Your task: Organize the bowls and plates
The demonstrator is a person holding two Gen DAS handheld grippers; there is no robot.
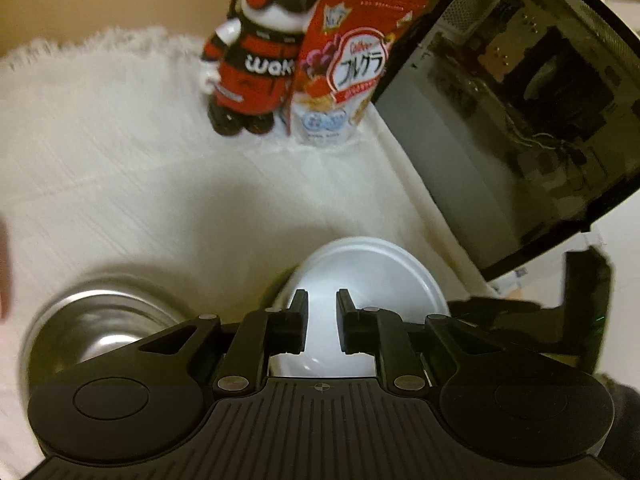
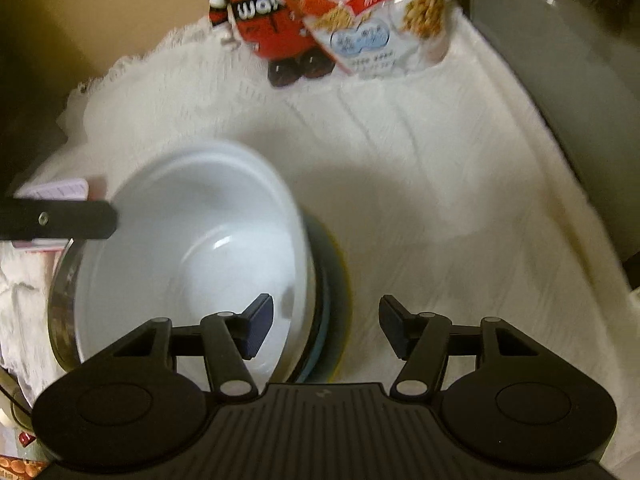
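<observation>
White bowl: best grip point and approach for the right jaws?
Take the white bowl by its thin near-right rim, one pad inside, one outside, coming down from above. It sits upright and open on stacked plates, and the steel bowl crowds its left side. The right gripper already hangs open over that rim, one finger inside the bowl.

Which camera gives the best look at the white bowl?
The right wrist view: the white bowl fills the left half, its inside and most of its rim open to sight. The left wrist view shows the same bowl only in part, low in the picture, behind the fingers of the left claw.
</observation>
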